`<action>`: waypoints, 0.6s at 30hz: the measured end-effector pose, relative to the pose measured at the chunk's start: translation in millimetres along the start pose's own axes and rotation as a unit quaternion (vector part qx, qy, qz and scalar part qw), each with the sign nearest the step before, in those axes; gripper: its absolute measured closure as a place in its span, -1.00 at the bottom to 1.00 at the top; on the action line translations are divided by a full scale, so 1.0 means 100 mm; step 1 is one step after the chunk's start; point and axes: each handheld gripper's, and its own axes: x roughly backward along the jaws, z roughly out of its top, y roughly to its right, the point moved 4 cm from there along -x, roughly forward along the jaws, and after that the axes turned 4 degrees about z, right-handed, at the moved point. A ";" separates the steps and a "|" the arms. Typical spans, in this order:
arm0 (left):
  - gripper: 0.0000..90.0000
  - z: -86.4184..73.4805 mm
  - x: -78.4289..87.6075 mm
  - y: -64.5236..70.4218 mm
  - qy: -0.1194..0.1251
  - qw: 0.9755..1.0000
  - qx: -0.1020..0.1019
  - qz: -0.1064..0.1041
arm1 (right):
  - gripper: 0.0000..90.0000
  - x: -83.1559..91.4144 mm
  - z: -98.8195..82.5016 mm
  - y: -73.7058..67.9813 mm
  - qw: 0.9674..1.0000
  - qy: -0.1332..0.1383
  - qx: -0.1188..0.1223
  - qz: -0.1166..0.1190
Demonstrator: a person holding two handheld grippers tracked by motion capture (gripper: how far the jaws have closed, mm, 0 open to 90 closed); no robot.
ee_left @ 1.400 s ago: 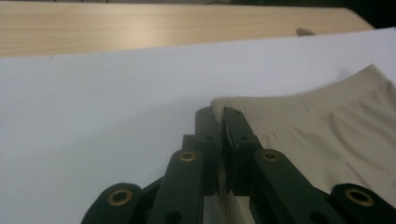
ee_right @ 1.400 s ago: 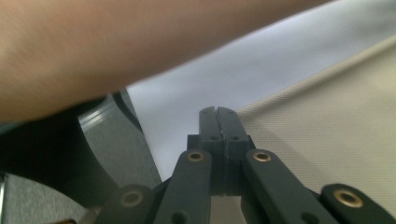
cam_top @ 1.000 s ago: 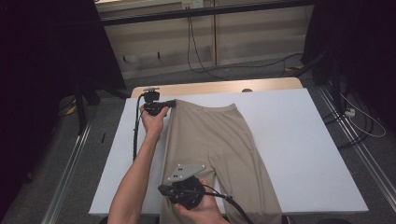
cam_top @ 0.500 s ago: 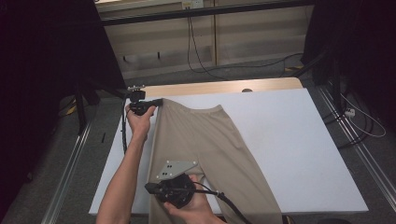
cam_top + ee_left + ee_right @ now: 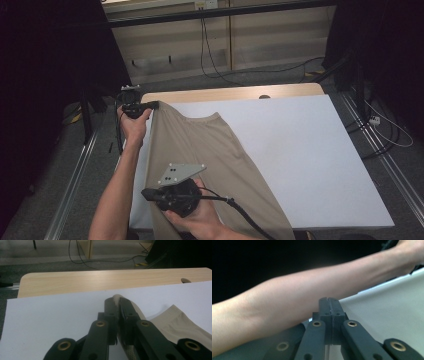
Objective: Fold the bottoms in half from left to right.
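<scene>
A beige cloth (image 5: 210,150) lies lengthwise on the white sheet (image 5: 310,150) that covers the table. Its left edge is lifted. At the far left corner of the table, my left gripper (image 5: 156,104) is shut on the cloth's far corner. In the left gripper view the fabric (image 5: 180,322) is pinched between the black jaws of the left gripper (image 5: 117,301). My right gripper (image 5: 145,192) is near the front edge, pointing left, shut on the cloth's left edge. In the right gripper view the right gripper (image 5: 329,300) has its jaws together, and the cloth (image 5: 387,307) runs off to the right.
A strip of bare wooden tabletop (image 5: 225,94) shows beyond the sheet, with a hole (image 5: 264,96) in it. Metal rails (image 5: 75,170) run along both sides of the table. My left forearm (image 5: 299,297) crosses just ahead of the right gripper. Cables lie on the floor behind.
Both hands have moved left and upward, dragging the cloth with them. The cloth's far corner now hangs at the table's left corner and its left edge is raised.
</scene>
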 end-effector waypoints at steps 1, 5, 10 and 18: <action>0.90 -0.02 -0.03 0.01 0.000 1.000 0.001 0.001 | 1.00 0.01 -0.04 0.02 1.000 -0.003 -0.005 -0.002; 0.90 -0.08 -0.13 0.10 -0.004 1.000 -0.002 -0.006 | 1.00 0.11 -0.19 0.07 1.000 -0.012 -0.020 -0.008; 0.90 -0.08 -0.21 0.25 -0.001 1.000 0.000 -0.018 | 1.00 0.33 -0.32 0.14 0.999 -0.019 -0.028 -0.028; 0.90 -0.15 -0.36 0.53 -0.011 0.999 -0.020 -0.035 | 1.00 0.71 -0.51 0.18 0.997 -0.019 -0.042 -0.060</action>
